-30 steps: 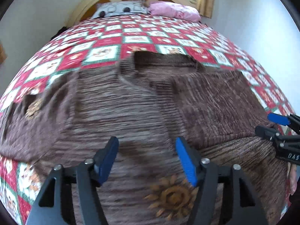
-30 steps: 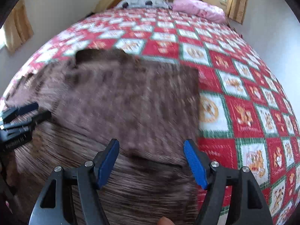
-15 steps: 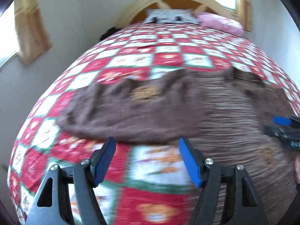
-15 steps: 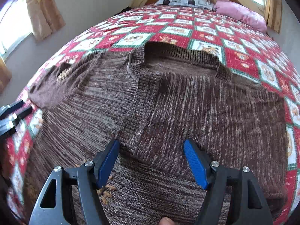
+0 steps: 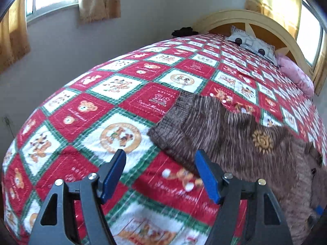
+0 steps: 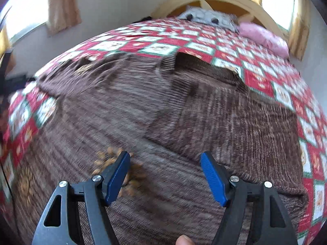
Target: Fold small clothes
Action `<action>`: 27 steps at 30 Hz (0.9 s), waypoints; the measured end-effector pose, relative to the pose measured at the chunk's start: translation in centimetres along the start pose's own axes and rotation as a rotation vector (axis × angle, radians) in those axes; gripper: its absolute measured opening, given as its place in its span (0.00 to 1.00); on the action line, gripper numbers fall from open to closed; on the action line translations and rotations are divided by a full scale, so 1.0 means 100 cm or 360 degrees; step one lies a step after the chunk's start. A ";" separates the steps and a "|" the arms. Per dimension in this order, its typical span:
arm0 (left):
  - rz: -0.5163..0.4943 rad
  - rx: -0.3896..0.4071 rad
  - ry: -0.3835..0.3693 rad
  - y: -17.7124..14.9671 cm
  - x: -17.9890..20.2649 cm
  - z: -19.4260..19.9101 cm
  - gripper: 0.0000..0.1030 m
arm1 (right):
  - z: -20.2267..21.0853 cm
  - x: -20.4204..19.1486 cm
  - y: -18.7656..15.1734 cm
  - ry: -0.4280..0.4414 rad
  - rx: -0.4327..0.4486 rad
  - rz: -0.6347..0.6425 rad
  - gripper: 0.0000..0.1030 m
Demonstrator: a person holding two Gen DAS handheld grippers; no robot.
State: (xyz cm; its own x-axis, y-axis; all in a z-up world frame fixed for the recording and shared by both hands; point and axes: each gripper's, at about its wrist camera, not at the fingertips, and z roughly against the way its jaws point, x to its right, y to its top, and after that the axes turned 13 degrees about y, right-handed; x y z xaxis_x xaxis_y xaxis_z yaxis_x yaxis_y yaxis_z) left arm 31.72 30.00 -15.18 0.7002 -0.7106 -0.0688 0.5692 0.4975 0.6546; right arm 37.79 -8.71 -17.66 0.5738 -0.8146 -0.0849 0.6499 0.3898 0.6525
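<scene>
A brown knit sweater (image 6: 184,112) with sun motifs lies spread on the bed, neck opening toward the headboard. Its right side is folded over the body. In the left wrist view its left sleeve (image 5: 214,130) stretches out, the ribbed cuff (image 5: 171,122) just ahead and slightly right of my left gripper (image 5: 160,174). That gripper is open and empty over the quilt. My right gripper (image 6: 165,176) is open and empty, hovering over the sweater's lower body near a sun motif (image 6: 118,163).
A red, white and green patchwork quilt (image 5: 114,106) covers the bed. A grey pillow (image 6: 204,17) and a pink pillow (image 6: 263,35) lie by the wooden headboard (image 5: 255,20). The wall and curtained windows stand to the left.
My left gripper has swung left off the sweater body to the sleeve cuff. My right gripper has shifted left from the sweater's right edge to over its middle. Both stayed open.
</scene>
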 end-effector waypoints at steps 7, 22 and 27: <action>0.0056 -0.0078 0.0046 0.009 0.005 -0.030 0.61 | 0.002 -0.021 -0.007 -0.0027 0.0039 0.0180 0.70; 0.0076 0.0003 -0.0222 0.031 0.021 0.001 0.08 | 0.024 -0.015 -0.007 0.0025 0.0142 0.0127 0.70; 0.0058 0.0089 -0.0430 0.044 0.054 0.054 0.08 | 0.065 0.009 -0.007 0.0037 0.0260 0.0055 0.70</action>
State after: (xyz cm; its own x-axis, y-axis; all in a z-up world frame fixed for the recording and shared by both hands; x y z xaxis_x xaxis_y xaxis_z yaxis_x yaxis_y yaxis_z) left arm 35.61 25.66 -8.61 0.5752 -0.8034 0.1537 0.5157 0.5020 0.6942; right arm 34.59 -12.52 -13.31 0.6069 -0.7911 -0.0764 0.5411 0.3409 0.7688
